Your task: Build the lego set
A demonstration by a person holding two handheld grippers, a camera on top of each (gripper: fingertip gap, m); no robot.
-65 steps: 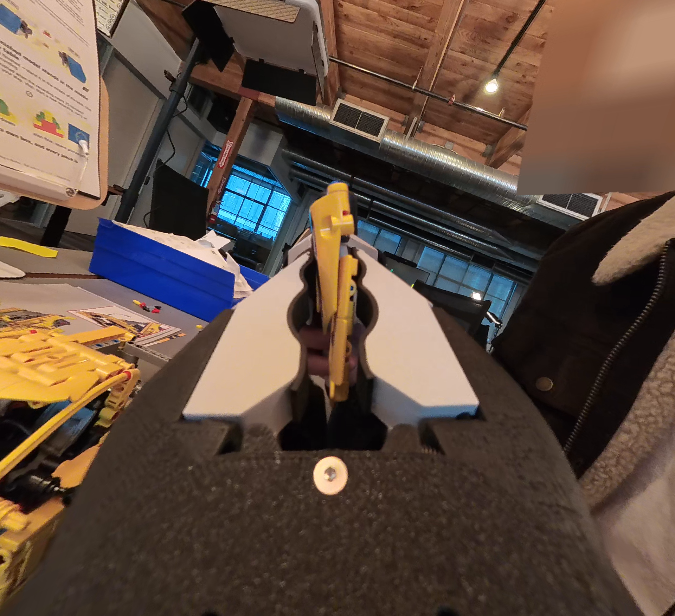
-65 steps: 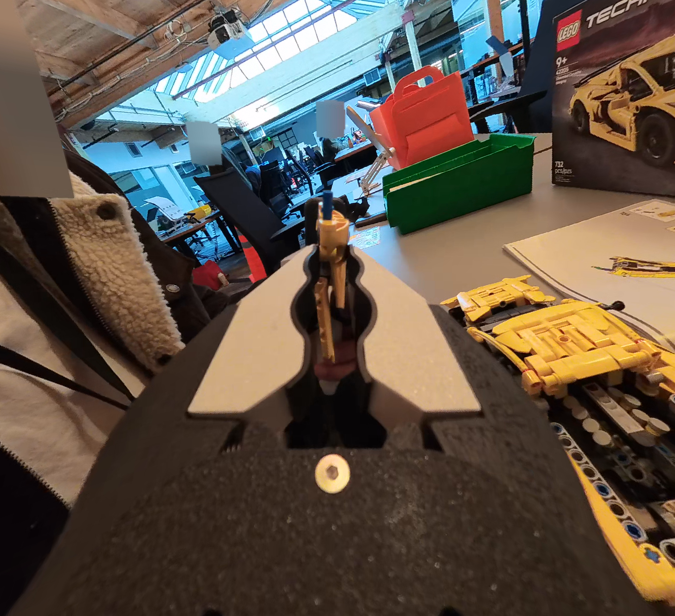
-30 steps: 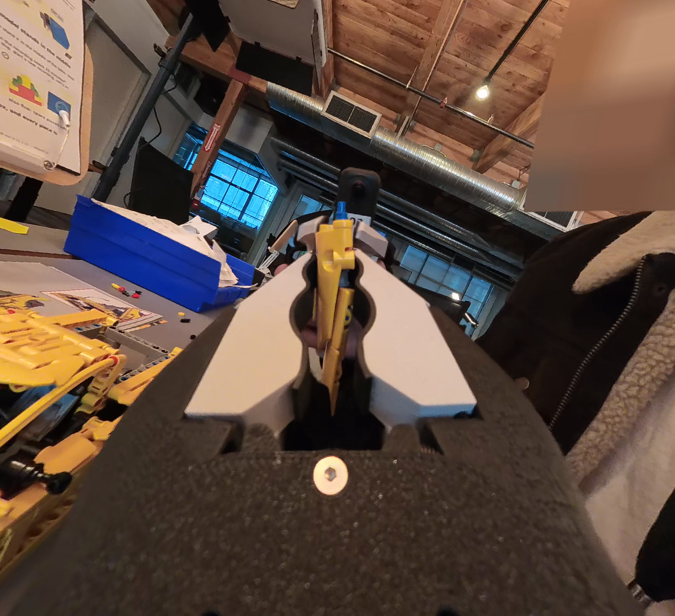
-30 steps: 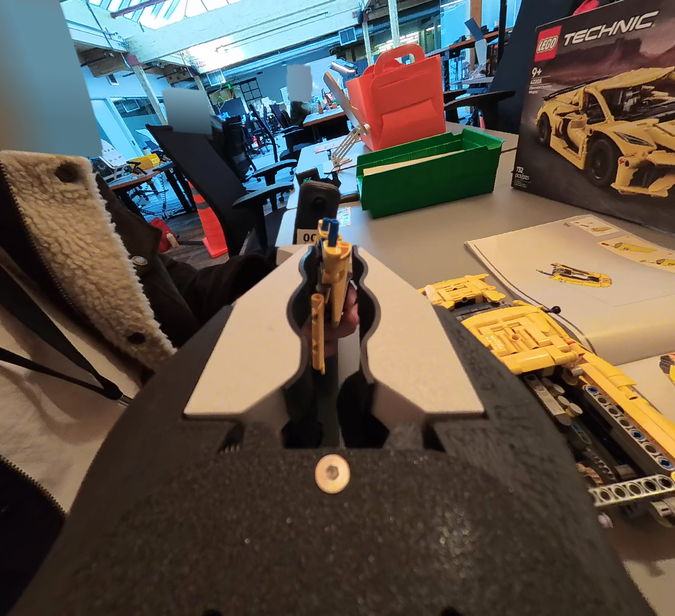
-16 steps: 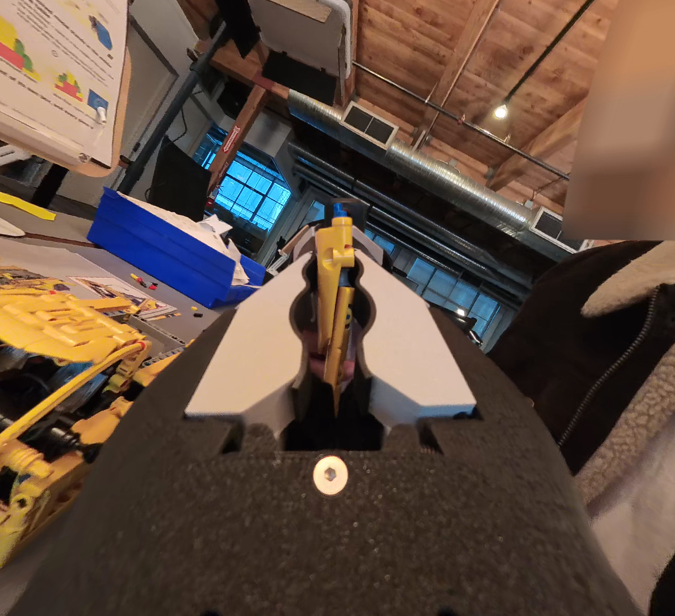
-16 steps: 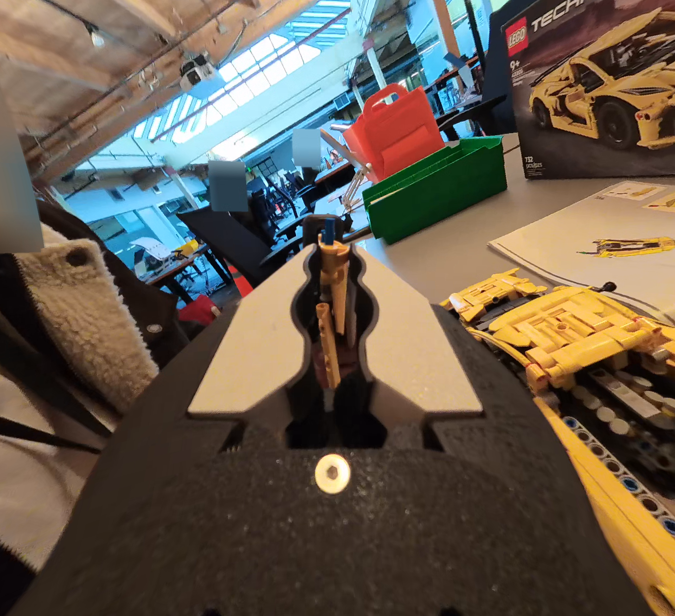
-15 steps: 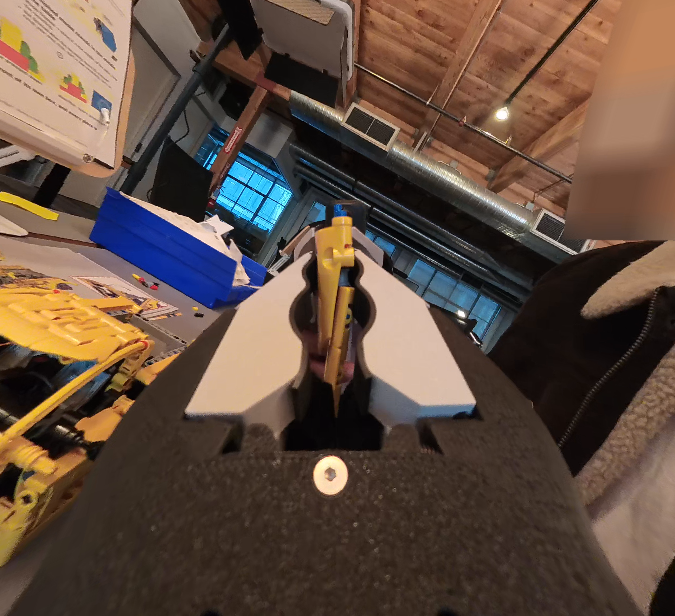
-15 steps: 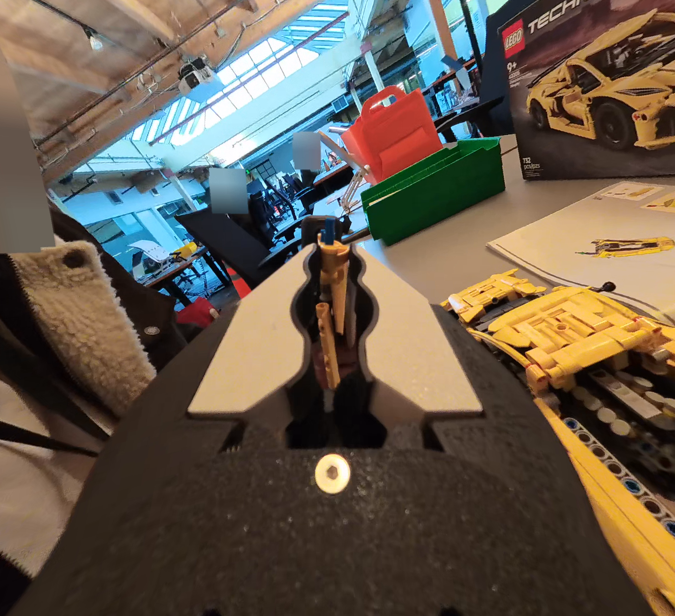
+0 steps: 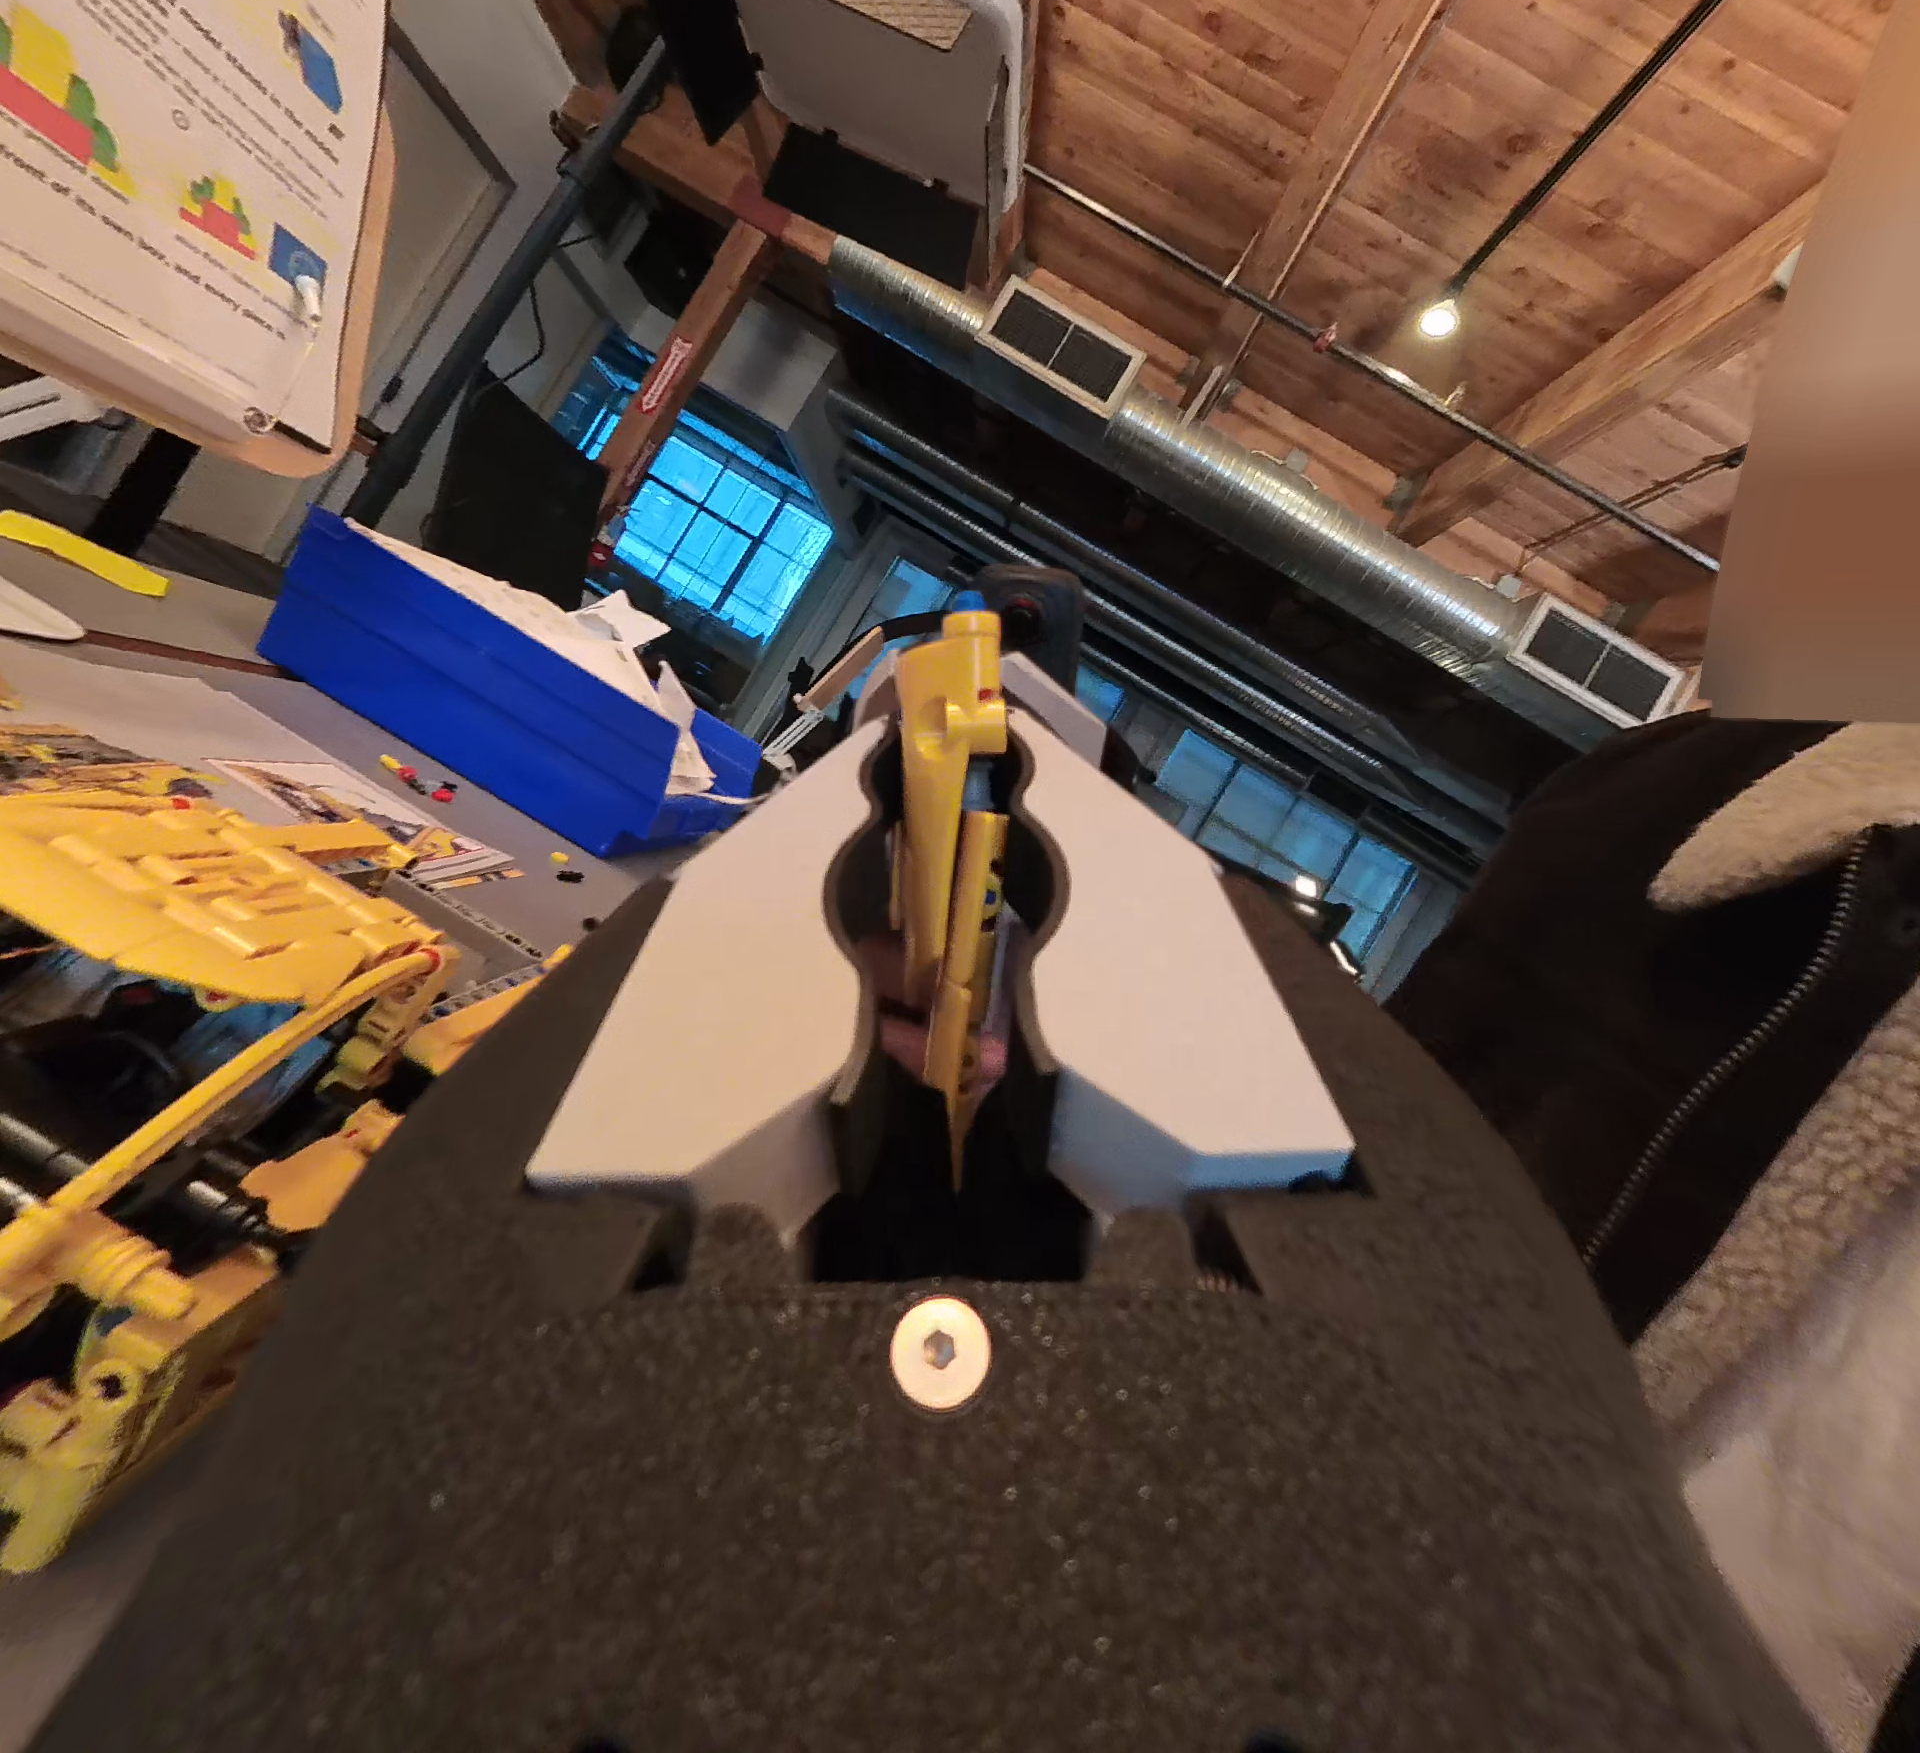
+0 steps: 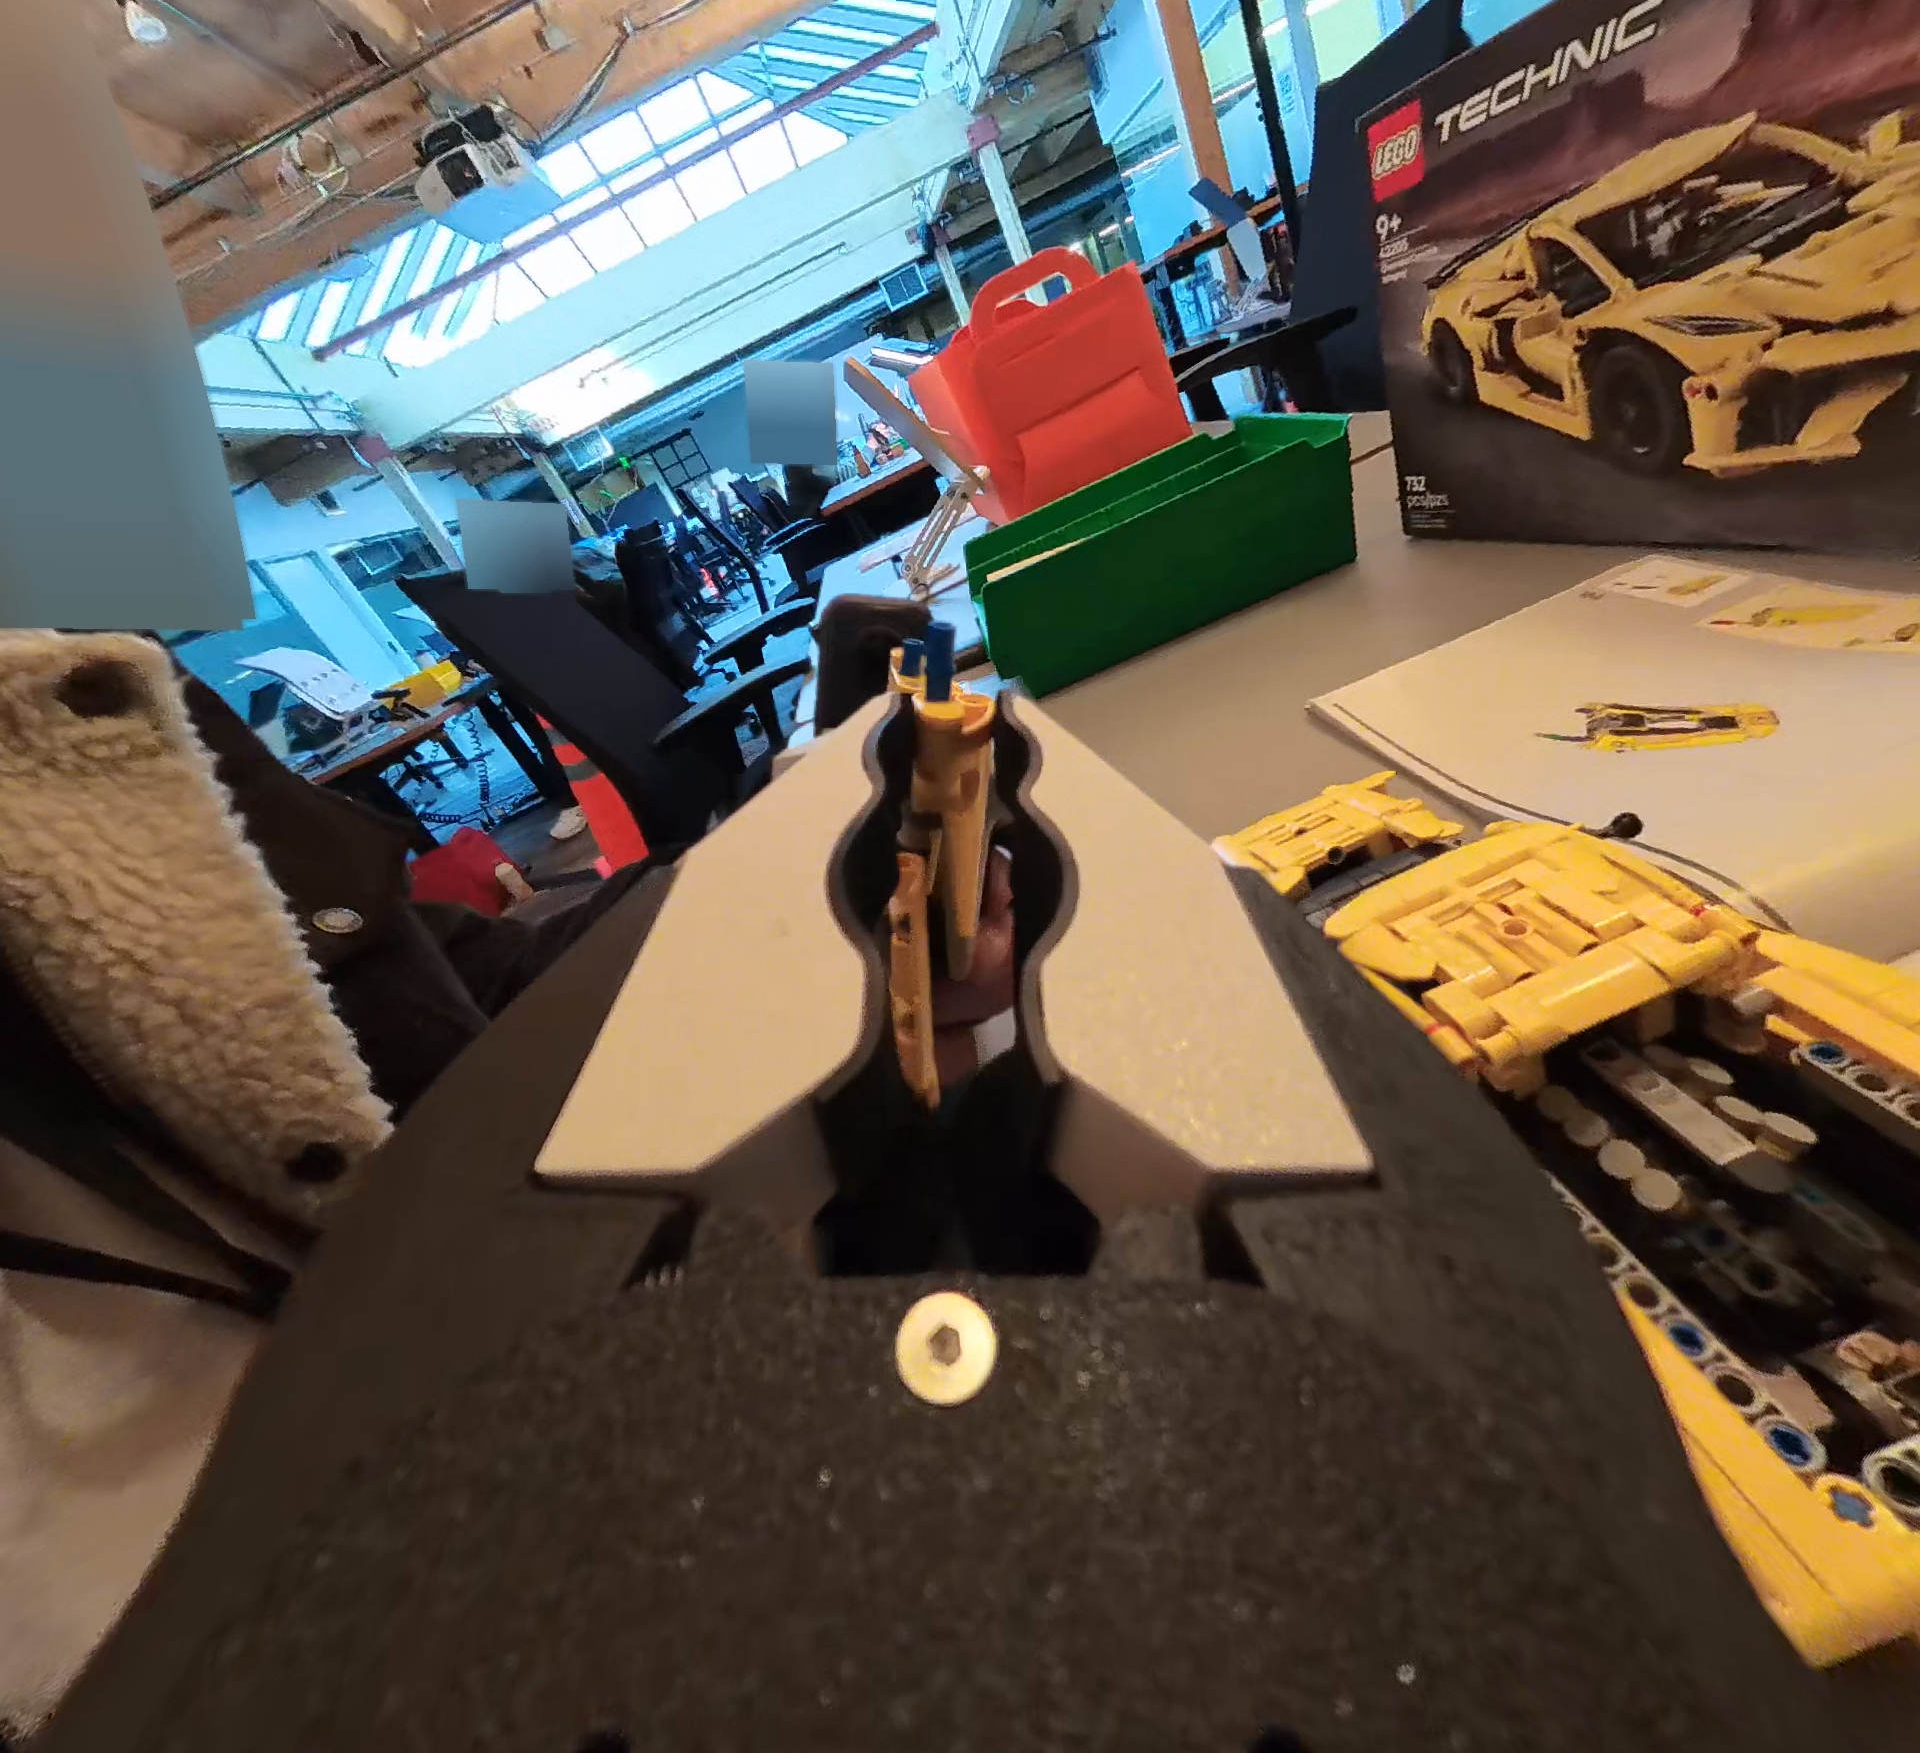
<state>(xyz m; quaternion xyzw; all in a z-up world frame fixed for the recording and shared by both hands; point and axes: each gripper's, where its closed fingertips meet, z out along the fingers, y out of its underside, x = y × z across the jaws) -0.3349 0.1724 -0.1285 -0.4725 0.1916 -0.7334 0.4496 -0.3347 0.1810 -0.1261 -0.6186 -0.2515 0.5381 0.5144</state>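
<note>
Both grippers face each other in the air above the table and hold one small yellow lego piece with blue pins between them. My left gripper (image 9: 951,747) is shut on the yellow piece (image 9: 951,830); the right gripper's tips and camera show just behind it. My right gripper (image 10: 945,737) is shut on the same yellow piece (image 10: 940,851), whose blue pins (image 10: 930,654) stick out past the tips. The half-built yellow lego car lies on the table, at the left in the left wrist view (image 9: 197,914) and at the right in the right wrist view (image 10: 1538,955).
A blue bin (image 9: 488,664) with paper stands behind the car, small loose parts (image 9: 416,773) in front of it. A green bin (image 10: 1164,550), an orange bag (image 10: 1049,394), the set's box (image 10: 1662,290) and an open instruction booklet (image 10: 1621,716) are on the table. A person in a dark fleece-collared jacket (image 10: 156,872) is close by. The tips of both grippers are at nearly the same place.
Both grippers stay shut on the yellow piece and have tilted and shifted a little with it. A second blue pin tip now shows in the right wrist view.
</note>
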